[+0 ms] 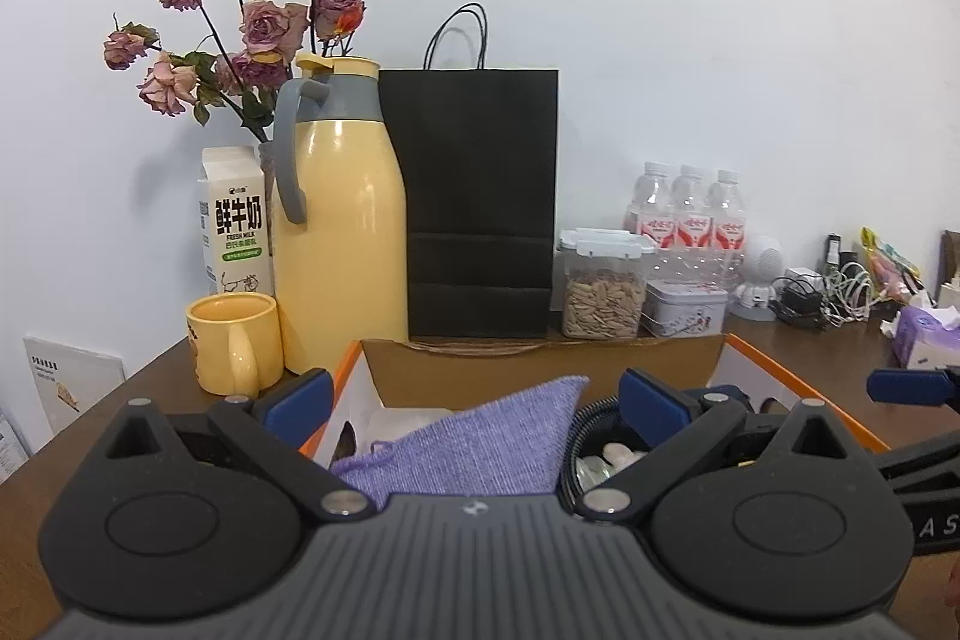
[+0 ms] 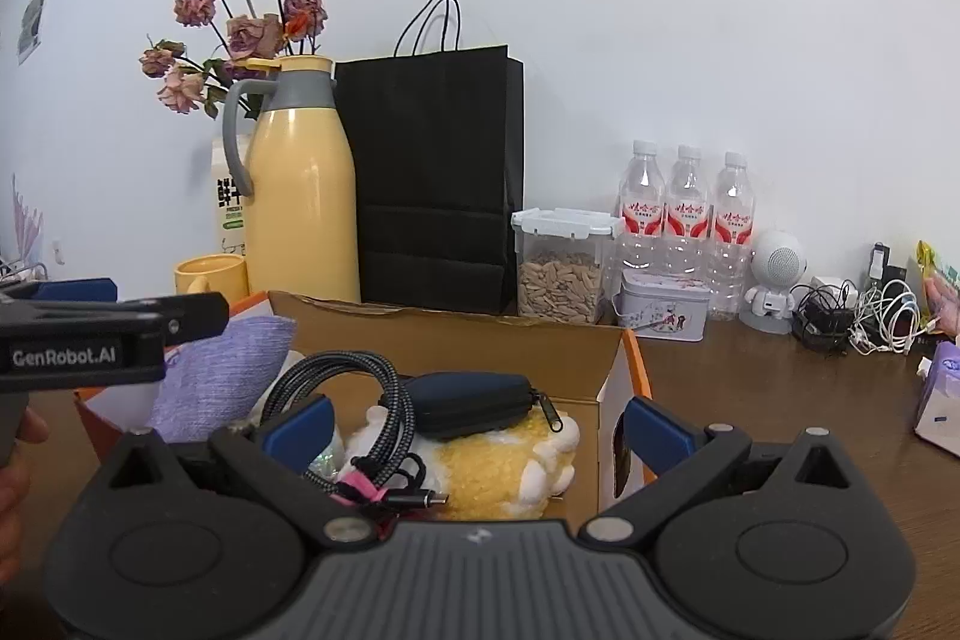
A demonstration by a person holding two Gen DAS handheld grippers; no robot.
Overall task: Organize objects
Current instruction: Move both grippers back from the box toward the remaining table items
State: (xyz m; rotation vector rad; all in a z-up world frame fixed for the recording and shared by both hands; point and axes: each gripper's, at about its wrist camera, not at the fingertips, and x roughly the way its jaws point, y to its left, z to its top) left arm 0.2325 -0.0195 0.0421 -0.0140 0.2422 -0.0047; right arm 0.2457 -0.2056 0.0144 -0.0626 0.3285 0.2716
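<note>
The open cardboard box (image 2: 456,334) on the worktop (image 2: 750,400) holds a lilac knitted cloth (image 1: 474,442), a braided cable (image 2: 384,418), a navy zip case (image 2: 474,403) and a yellow plush toy (image 2: 498,466). Both the left tongs (image 1: 474,391) and the right tongs (image 2: 480,427) are spread wide and grip nothing.

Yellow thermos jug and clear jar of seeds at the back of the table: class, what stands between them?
A black paper bag stands upright between the yellow thermos jug and the jar of seeds; both wrist views show it.
</note>
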